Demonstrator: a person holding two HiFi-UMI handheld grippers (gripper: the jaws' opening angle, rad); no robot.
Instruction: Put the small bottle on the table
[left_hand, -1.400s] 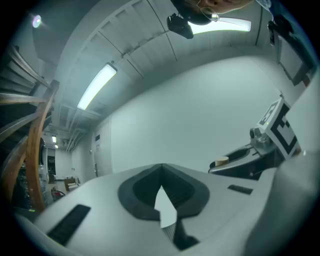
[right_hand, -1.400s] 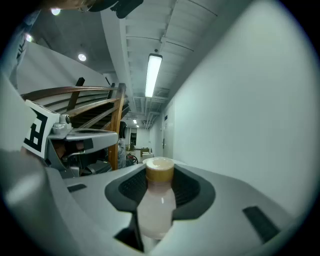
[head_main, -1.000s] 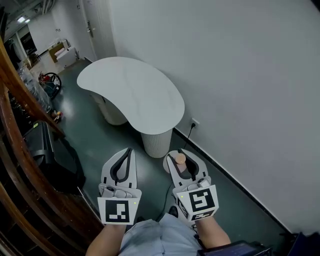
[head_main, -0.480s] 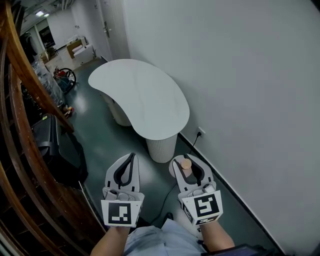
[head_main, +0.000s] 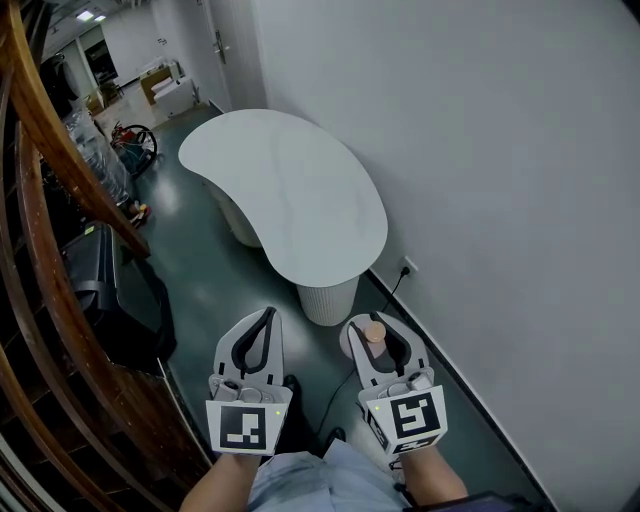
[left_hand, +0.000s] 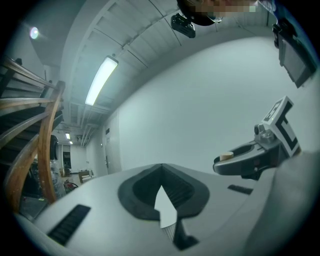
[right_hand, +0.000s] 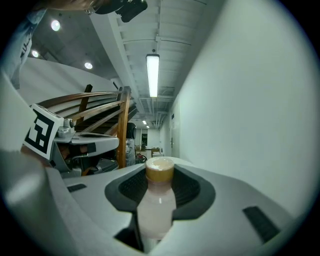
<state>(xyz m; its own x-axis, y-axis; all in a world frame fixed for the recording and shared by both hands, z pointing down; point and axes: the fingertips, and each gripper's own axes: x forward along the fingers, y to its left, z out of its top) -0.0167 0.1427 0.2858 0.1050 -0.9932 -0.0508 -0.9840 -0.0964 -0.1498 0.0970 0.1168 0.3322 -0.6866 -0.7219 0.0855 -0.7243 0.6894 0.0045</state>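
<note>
A small milky bottle (head_main: 374, 331) with a tan cap stands upright between the jaws of my right gripper (head_main: 372, 322), which is shut on it. In the right gripper view the bottle (right_hand: 159, 200) fills the middle of the gripper (right_hand: 160, 167). My left gripper (head_main: 265, 315) is beside it, jaw tips together and nothing in it; its own view shows the gripper (left_hand: 161, 167) shut the same way. Both point level over the dark floor. The white kidney-shaped table (head_main: 290, 190) lies ahead, its near end just beyond the fingertips.
A white wall (head_main: 500, 150) runs along the right, with a socket (head_main: 408, 268) and cable near the table's ribbed leg (head_main: 327, 300). A wooden stair railing (head_main: 60, 200) and a black case (head_main: 110, 300) stand at the left. Boxes (head_main: 165, 85) sit far back.
Both grippers have moved a little forward toward the table, which now sits nearer and more central in the head view. The bottle stays held in the right gripper.
</note>
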